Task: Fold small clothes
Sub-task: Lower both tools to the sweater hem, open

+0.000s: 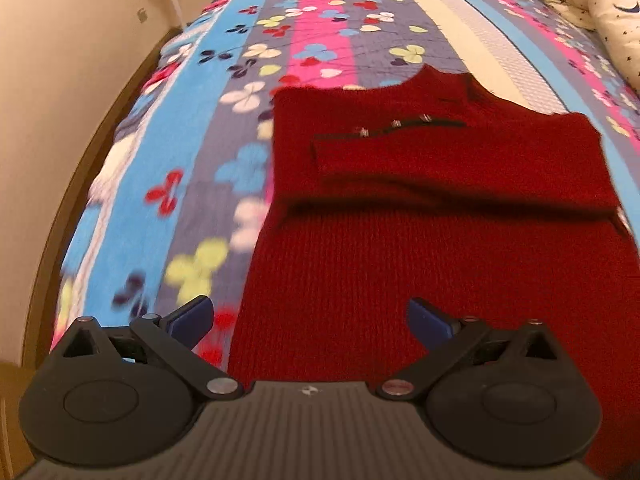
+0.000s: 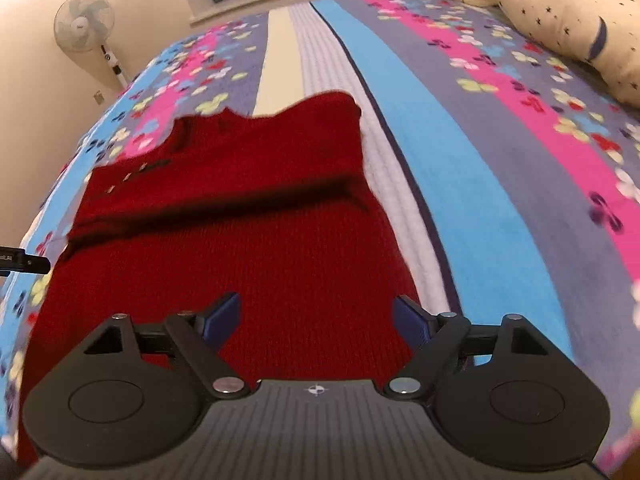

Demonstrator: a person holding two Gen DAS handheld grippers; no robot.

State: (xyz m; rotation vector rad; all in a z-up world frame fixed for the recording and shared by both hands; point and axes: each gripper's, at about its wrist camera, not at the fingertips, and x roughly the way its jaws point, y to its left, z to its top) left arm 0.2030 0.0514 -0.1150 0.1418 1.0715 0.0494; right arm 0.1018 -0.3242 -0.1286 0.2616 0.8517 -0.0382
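A small red knit sweater (image 1: 420,220) lies flat on the bed, collar at the far end, with both sleeves folded across its chest. It also shows in the right wrist view (image 2: 248,232). My left gripper (image 1: 310,320) is open and empty, hovering over the sweater's near left hem corner. My right gripper (image 2: 316,318) is open and empty, hovering over the near right hem corner. A dark tip of the left gripper (image 2: 24,262) shows at the left edge of the right wrist view.
The bed is covered with a striped floral blanket (image 1: 192,152), which also shows in the right wrist view (image 2: 500,168). A cream star-print duvet (image 2: 560,20) lies bunched at the far right. A wall and wooden bed edge (image 1: 80,152) run along the left. A standing fan (image 2: 86,22) is beyond.
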